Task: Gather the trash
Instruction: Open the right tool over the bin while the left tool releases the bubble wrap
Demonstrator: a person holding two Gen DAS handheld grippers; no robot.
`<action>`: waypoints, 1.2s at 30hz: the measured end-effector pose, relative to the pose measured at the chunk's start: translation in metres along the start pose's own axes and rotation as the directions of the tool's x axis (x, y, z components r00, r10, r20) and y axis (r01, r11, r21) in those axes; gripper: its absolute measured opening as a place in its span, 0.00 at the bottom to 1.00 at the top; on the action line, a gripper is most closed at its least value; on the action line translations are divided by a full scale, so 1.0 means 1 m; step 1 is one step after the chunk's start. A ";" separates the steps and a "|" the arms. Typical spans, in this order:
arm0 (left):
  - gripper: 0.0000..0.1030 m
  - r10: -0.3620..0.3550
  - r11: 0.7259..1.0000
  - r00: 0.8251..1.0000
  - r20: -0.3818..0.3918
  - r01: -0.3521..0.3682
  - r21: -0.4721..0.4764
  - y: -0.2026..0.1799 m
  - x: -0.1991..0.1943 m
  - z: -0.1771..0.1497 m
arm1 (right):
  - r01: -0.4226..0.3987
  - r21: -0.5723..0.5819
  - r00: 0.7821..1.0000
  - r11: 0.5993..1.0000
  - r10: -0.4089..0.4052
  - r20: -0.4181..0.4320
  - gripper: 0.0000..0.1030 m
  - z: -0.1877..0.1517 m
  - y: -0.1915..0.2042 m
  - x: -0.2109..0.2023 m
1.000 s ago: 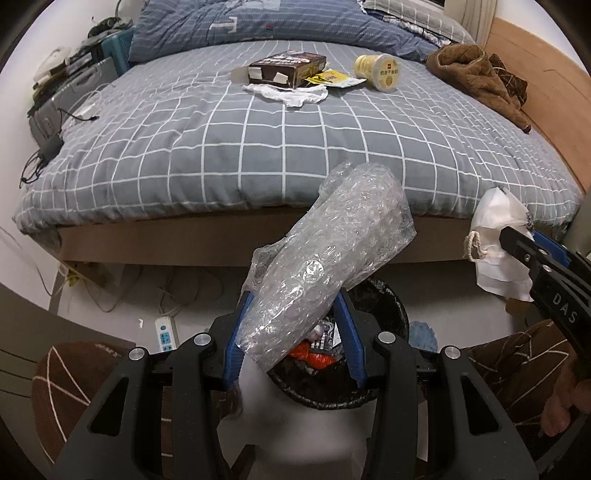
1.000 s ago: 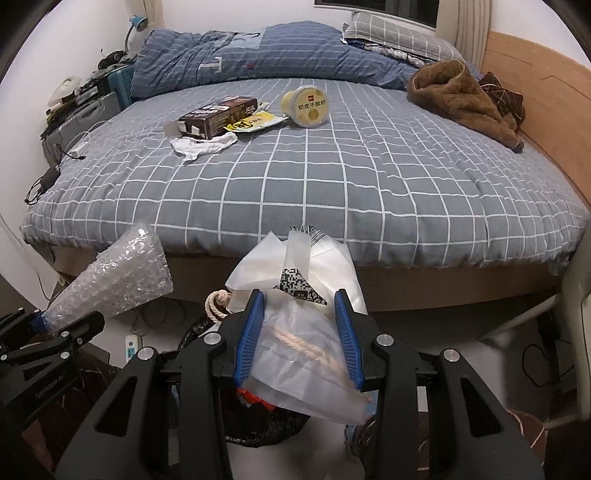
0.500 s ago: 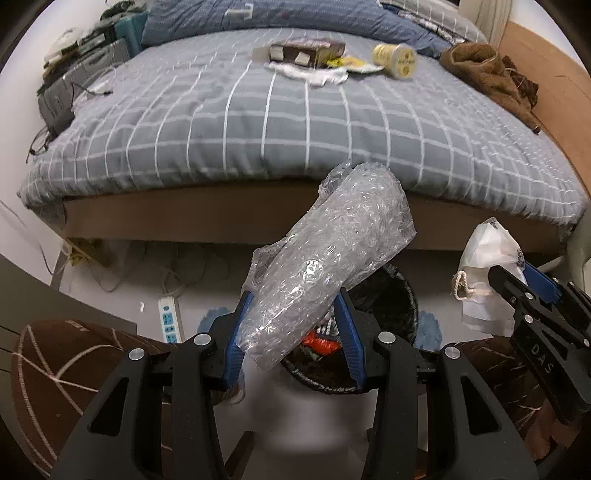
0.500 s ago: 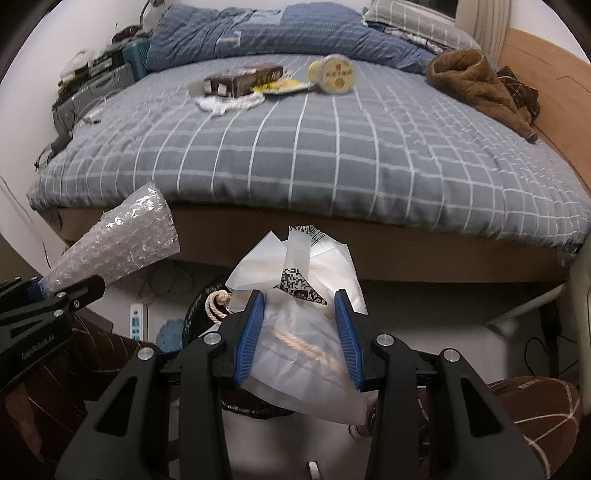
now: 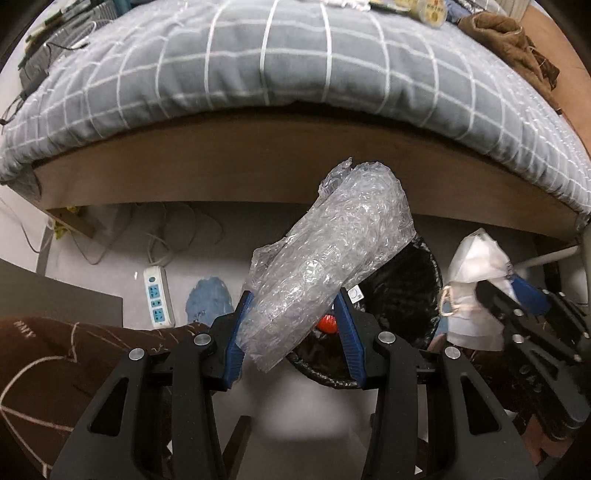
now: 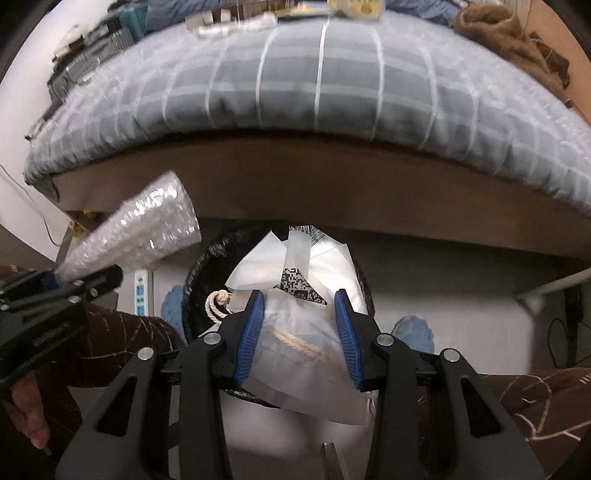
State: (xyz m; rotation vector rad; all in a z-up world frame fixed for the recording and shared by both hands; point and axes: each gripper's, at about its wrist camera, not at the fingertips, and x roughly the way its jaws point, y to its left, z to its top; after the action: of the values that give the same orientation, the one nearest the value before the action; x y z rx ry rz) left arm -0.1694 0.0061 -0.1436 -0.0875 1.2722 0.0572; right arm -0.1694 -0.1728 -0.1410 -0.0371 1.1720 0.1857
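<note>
- Clear bubble wrap [image 5: 328,266] was pinched between the blue pads of the left hand-held gripper [image 5: 293,325], its free end sticking up and away over the black trash bin [image 5: 402,291].
- White, crumpled paper bag [image 6: 299,317] with a rope handle [image 6: 218,301] and a printed code label was clamped in the right hand-held gripper [image 6: 299,328], directly above the bin's dark rim [image 6: 195,273].
- Both grippers pointed steeply down at the floor in front of the bed [image 5: 280,85], the bin standing just before the wooden bed frame [image 5: 258,162].
- Inside the bin a red-orange scrap [image 5: 327,324] showed beside the left gripper's right pad.
- On the pale floor to the left lay a white power strip [image 5: 157,297] with trailing cables, and near it a blue slipper [image 5: 207,301].
- The grey checked bedspread hung over the frame; a brown garment [image 5: 513,40] lay at its far right.
- Far back on the bed, a yellow tub [image 5: 434,9] was only partly in view.
</note>
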 end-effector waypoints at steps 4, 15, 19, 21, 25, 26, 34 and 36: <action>0.43 0.010 1.000 1.000 -0.024 -0.010 -0.007 0.004 0.013 0.002 | -0.015 0.013 0.999 1.000 0.015 -0.040 0.37 0.003 0.003 0.019; 0.43 0.055 0.997 0.997 -0.045 -0.057 -0.053 0.036 0.023 0.005 | -0.019 -0.054 0.997 0.998 0.015 -0.080 0.46 0.008 0.032 0.047; 0.43 0.062 0.997 0.997 -0.050 -0.065 -0.046 0.033 0.026 0.008 | -0.011 -0.059 0.998 0.998 0.007 -0.068 0.59 0.007 0.034 0.050; 0.43 0.059 0.997 0.997 -0.054 -0.061 -0.041 0.031 0.030 0.008 | 0.010 -0.057 0.998 0.998 -0.013 -0.054 0.68 0.007 0.029 0.049; 0.43 0.046 0.999 0.997 -0.062 -0.047 -0.016 0.018 0.038 0.010 | 0.040 -0.015 0.998 0.999 -0.040 -0.051 0.80 0.004 0.007 0.045; 0.43 0.047 0.999 0.997 -0.059 -0.047 -0.001 0.012 0.039 0.010 | 0.048 -0.010 0.998 0.999 -0.048 -0.050 0.83 0.004 0.003 0.042; 0.43 -0.003 0.999 0.997 -0.071 0.005 0.032 -0.024 0.042 0.015 | 0.130 0.048 0.991 0.990 -0.130 0.005 0.92 -0.004 -0.041 0.013; 0.43 -0.009 0.999 0.998 -0.066 0.012 0.049 -0.035 0.040 0.015 | 0.139 0.065 0.990 0.988 -0.141 0.021 0.92 -0.007 -0.051 0.003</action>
State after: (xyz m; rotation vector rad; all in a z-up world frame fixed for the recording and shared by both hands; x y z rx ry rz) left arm -0.1399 -0.0270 -0.1761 -0.0541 1.3376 0.0145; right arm -0.1661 -0.2239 -0.1501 -0.0613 1.1445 0.0250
